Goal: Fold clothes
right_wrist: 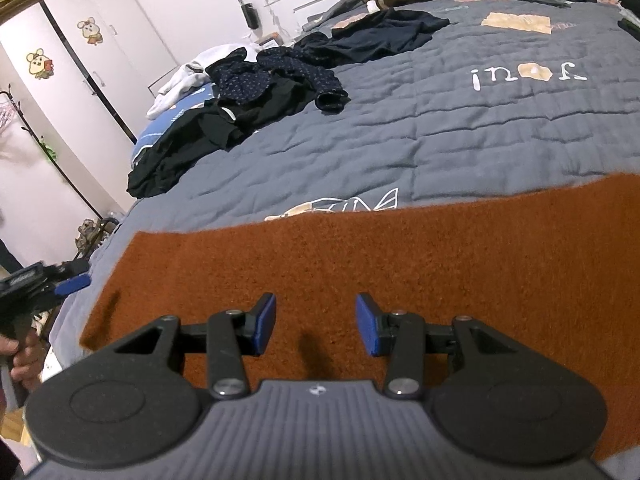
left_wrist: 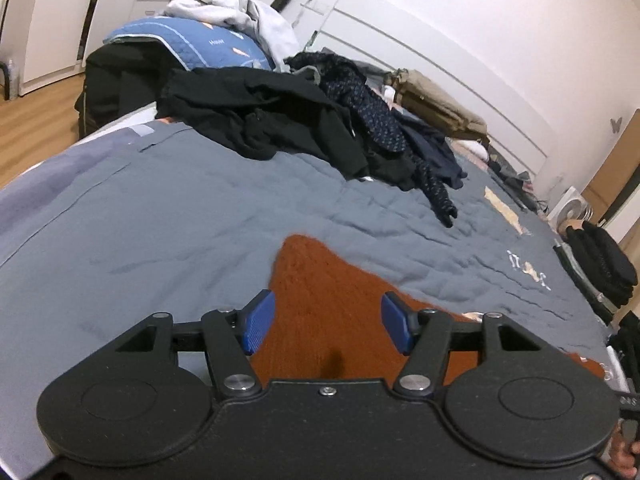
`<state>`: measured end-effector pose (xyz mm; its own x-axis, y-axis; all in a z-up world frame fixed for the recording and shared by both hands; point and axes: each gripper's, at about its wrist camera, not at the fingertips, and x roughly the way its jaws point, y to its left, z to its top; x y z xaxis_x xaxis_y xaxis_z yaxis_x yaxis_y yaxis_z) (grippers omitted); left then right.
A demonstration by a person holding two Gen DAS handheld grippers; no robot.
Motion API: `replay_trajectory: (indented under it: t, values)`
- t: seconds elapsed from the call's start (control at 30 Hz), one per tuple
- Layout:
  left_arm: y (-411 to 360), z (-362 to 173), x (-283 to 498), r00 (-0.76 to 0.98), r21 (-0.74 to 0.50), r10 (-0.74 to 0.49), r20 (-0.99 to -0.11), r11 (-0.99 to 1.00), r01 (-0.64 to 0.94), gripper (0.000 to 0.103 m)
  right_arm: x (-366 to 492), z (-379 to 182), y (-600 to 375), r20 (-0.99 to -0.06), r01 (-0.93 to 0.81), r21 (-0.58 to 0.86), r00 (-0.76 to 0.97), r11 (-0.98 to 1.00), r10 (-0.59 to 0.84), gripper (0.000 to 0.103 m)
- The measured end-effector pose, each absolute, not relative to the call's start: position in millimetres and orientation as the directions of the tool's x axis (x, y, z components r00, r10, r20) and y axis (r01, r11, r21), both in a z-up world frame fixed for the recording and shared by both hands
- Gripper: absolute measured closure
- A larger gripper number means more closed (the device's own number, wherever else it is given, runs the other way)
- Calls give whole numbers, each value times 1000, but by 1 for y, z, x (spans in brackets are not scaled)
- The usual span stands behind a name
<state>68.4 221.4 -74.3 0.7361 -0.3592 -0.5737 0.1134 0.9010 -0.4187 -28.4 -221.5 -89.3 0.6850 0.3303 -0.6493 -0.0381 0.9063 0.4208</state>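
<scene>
Rust-orange garment [right_wrist: 360,264] spread flat on grey quilt [right_wrist: 460,132] of bed, near edge, fuzzy texture, one long straight edge running across right wrist view. In left wrist view only a pointed corner of same garment [left_wrist: 316,280] visible, lying on quilt [left_wrist: 160,220] between and beyond the blue pads.

Left tongs [left_wrist: 328,322]: open, pads well apart, nothing gripped; orange cloth below the gap, no pad pressing on it. Also visible at left margin of right wrist view [right_wrist: 72,284], off the garment's end, held by a hand [right_wrist: 24,360].

Right tongs [right_wrist: 316,324]: open, moderate gap, hovering over orange garment; no cloth between pads.

Heap of unfolded clothes farther up bed, well apart from orange garment: black items [left_wrist: 260,120], dark dotted piece [left_wrist: 380,120], navy piece [right_wrist: 384,36]. Blue pillow [left_wrist: 192,44] with white garment [left_wrist: 240,12] on top, at far corner. Tan folded stack [left_wrist: 436,100] by headboard. Stack of dark folded items [left_wrist: 600,264] at right edge of bed. White wardrobe [right_wrist: 80,60] with cartoon stickers behind. Wood floor [left_wrist: 36,120] at left.
</scene>
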Motion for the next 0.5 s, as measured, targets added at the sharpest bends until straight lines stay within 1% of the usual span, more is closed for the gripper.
replay_trajectory:
  t: [0.3,0.5]
  values:
    - [216,-89,111,714,-403,-348,-607,910,101,45,-27,-91,-225,-639,-56,424,689,904,343,60]
    - [209,-102,128,688,-416,-366,-627,904,102,47,-27,-92,-232,-638,-48,430,691,902,341,60]
